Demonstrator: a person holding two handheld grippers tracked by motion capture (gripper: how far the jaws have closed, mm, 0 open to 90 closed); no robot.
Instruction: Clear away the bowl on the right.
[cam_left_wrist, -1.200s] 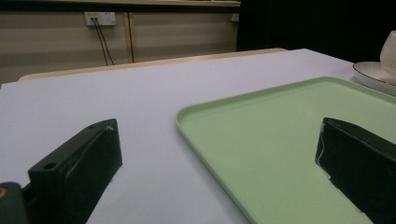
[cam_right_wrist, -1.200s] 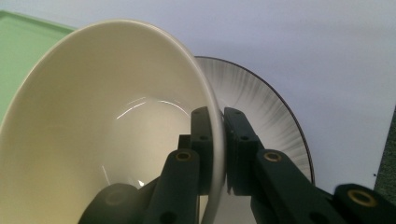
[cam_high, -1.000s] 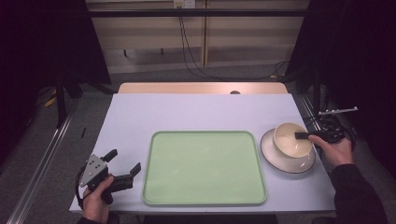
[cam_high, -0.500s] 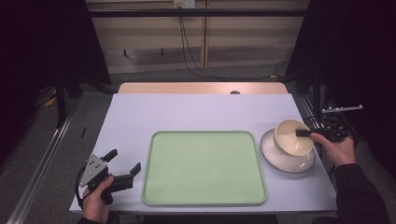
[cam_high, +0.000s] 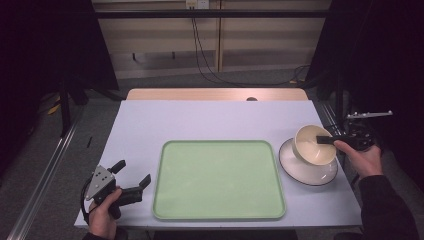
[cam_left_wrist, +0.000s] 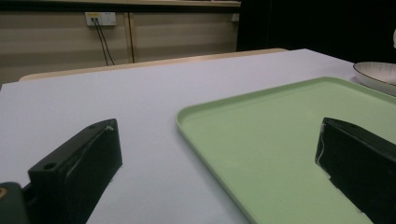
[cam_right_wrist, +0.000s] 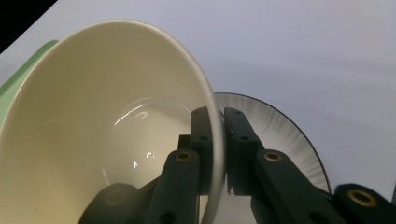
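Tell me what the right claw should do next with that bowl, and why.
Probably carry the bowl left and set it on the green tray. The right claw is shut on the bowl's rim, one jaw inside and one outside, and the bowl hangs tilted above the plate. The tray beside the plate lies bare, and the left claw rests open at the tray's far side.

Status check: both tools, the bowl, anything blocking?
Right tool shut on bowl rim, bowl tilted over plate. Left tool open, idle beside green tray. Tray bare, nothing in the way.
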